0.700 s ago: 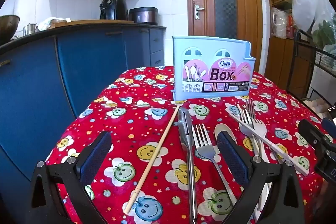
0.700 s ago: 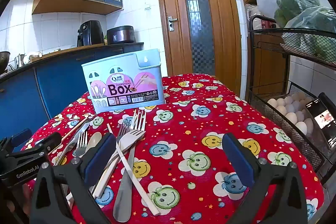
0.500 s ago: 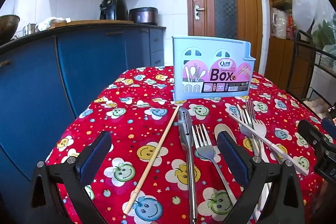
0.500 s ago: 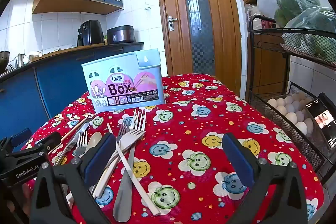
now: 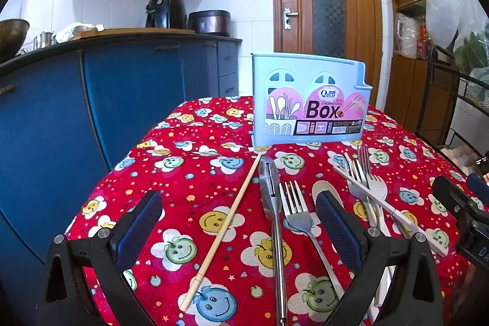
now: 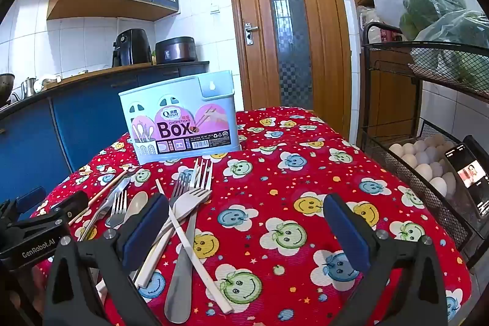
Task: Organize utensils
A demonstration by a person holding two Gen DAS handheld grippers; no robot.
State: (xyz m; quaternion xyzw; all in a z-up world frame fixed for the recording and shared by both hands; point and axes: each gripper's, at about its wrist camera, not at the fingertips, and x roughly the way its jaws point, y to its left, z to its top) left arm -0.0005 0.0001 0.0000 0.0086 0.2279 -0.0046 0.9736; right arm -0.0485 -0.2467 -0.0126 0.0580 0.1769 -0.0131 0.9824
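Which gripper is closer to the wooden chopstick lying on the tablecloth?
Left. The wooden chopstick lies between the open left gripper fingers. The right gripper hangs open off to the chopstick's right, past the heap of forks.

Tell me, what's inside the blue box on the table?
Nothing sticks out over the top of the blue box. Its walls hide the inside, so what's in there can't be seen. The forks lie on the tablecloth in front.
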